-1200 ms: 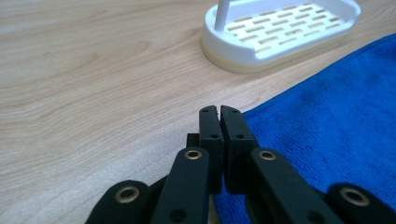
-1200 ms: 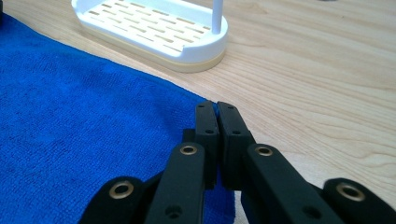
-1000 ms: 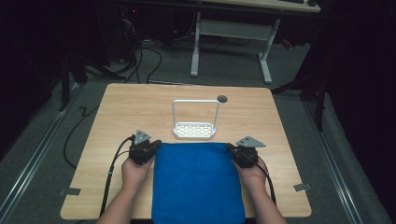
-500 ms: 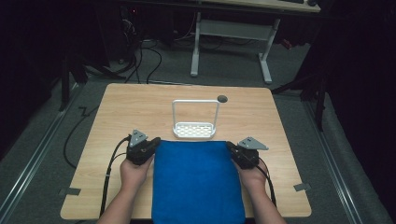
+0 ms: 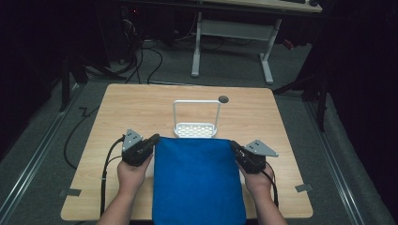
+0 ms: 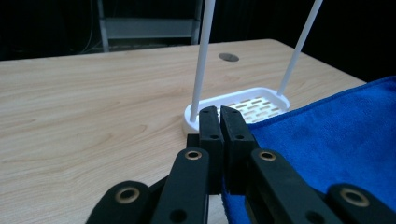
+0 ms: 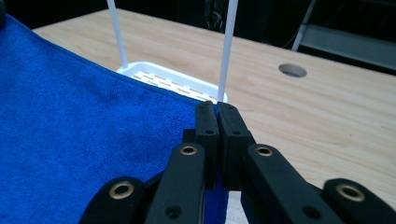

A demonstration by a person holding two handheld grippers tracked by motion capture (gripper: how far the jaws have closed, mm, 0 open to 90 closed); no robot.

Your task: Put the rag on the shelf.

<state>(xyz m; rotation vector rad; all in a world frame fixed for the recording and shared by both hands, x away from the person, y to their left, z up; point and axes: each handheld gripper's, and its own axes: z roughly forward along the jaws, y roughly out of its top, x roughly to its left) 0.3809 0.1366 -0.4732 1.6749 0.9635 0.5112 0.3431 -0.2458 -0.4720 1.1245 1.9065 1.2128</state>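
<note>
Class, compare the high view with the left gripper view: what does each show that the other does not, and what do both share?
High view alone: both hands, the right gripper shut on the blue towel, floor cables. Left gripper view alone: close up, the left gripper with its jaws pinched on the towel's corner. Both: towel, white rack, wooden table with its round hole.

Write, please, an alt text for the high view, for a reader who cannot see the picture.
Two hand-held grippers hold a blue towel by its far corners, the left gripper and the right gripper each shut on a corner, above a light wooden table. Just beyond the towel's far edge stands a small white rack with a tall hoop.
</note>
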